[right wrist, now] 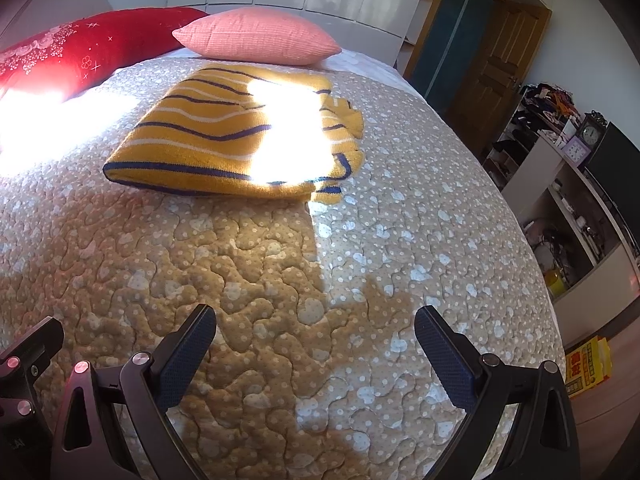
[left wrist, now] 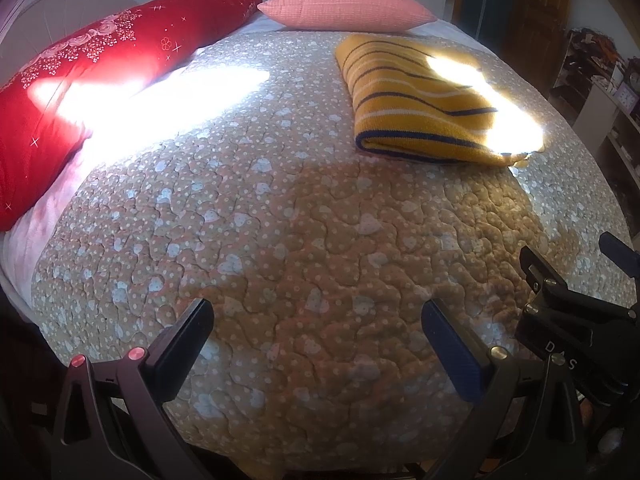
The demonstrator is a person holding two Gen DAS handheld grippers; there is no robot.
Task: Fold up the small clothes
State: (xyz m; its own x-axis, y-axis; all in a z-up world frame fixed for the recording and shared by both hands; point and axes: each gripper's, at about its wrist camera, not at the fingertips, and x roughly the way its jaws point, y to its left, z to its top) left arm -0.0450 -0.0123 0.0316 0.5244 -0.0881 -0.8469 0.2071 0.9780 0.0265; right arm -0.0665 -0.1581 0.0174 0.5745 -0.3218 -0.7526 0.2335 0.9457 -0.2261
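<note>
A yellow knit garment with dark blue and white stripes lies folded into a compact rectangle on the quilted bedspread, partly in a bright sun patch. It also shows in the right wrist view. My left gripper is open and empty, held low over the near part of the bed, well short of the garment. My right gripper is open and empty too, over the bedspread nearer than the garment. The right gripper's body shows at the right edge of the left wrist view.
A red flowered pillow lies along the left side of the bed and a pink pillow at the far end. Shelves with clutter and a clock stand right of the bed. A wooden door is behind.
</note>
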